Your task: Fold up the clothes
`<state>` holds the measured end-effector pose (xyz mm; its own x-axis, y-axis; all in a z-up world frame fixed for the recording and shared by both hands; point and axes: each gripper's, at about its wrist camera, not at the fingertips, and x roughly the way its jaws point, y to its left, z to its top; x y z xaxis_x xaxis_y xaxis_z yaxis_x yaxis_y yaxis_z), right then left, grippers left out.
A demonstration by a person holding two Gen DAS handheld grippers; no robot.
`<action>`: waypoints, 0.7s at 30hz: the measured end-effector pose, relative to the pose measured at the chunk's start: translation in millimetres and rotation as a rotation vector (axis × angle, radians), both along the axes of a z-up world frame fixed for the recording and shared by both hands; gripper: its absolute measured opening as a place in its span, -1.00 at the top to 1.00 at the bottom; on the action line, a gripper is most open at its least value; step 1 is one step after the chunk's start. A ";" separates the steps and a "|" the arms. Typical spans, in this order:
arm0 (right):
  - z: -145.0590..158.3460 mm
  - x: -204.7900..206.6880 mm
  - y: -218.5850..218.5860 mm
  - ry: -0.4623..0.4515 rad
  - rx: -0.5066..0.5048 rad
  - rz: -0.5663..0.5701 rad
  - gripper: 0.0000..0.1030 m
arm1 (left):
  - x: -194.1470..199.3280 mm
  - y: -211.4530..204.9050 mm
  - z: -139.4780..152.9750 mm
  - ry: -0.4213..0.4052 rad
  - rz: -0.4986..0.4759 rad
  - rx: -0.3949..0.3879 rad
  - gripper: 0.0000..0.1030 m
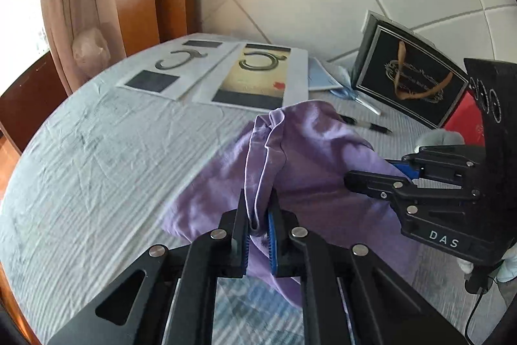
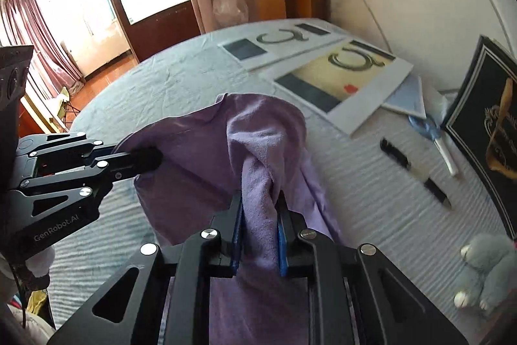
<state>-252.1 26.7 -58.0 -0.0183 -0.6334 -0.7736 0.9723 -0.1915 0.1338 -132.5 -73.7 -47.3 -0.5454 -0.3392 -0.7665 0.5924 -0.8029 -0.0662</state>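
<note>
Jaws of left gripper [image 1: 258,235] and right gripper [image 2: 260,235] each clamp one purple garment [image 1: 310,147]; two pens [image 2: 413,173] nearby

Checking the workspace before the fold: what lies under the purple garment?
The purple garment, pinched by both grippers, hangs over the pale ribbed sheet. Whatever sits beneath its draped middle is covered.

A plain lilac garment [image 1: 310,151] lies on a pale grey ribbed bedspread [image 1: 97,151]. Beyond the garment lie white cards [image 1: 255,76] printed with black bars and cream. Right of it stands a black, silver-bordered box [image 1: 410,80].
</note>
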 end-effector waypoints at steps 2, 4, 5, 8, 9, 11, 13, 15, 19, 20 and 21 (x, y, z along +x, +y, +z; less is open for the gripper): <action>-0.8 -4.6 -17.7 -0.019 0.002 -0.019 0.68 | -1.5 -19.7 -3.1 -0.029 0.040 -0.007 0.86; -8.5 -9.7 -33.3 -0.042 0.019 -0.054 0.19 | -0.7 -41.1 -11.7 -0.076 0.090 -0.010 0.82; -12.4 -12.2 -41.2 -0.054 0.028 -0.072 0.02 | 0.5 -51.0 -16.6 -0.099 0.113 -0.008 0.76; -14.8 -21.4 -34.2 -0.124 0.009 -0.128 -0.21 | 15.1 -69.5 -40.0 -0.160 0.148 0.042 0.42; -11.5 -22.5 -21.6 -0.134 -0.001 -0.151 -0.24 | 20.1 -69.4 -42.7 -0.155 0.142 0.048 0.42; -6.6 -24.4 5.4 -0.132 -0.007 -0.189 -0.50 | 28.7 -67.5 -43.7 -0.136 0.125 0.068 0.42; -7.4 -24.0 34.6 -0.132 -0.010 -0.245 -0.94 | 36.2 -64.0 -41.4 -0.109 0.105 0.095 0.41; -8.3 -23.5 63.6 -0.132 -0.013 -0.300 -0.99 | 40.1 -57.7 -36.5 -0.084 0.076 0.120 0.39; -22.0 -18.0 104.8 -0.188 -0.011 -0.412 -0.99 | 35.9 -41.0 -24.7 -0.065 -0.004 0.118 0.20; -25.9 -14.7 110.5 -0.200 0.001 -0.443 -0.99 | 33.0 -38.4 -23.1 -0.070 -0.027 0.120 0.15; -29.8 -11.3 116.1 -0.212 0.013 -0.474 -0.99 | 29.7 -36.1 -21.7 -0.075 -0.051 0.121 0.15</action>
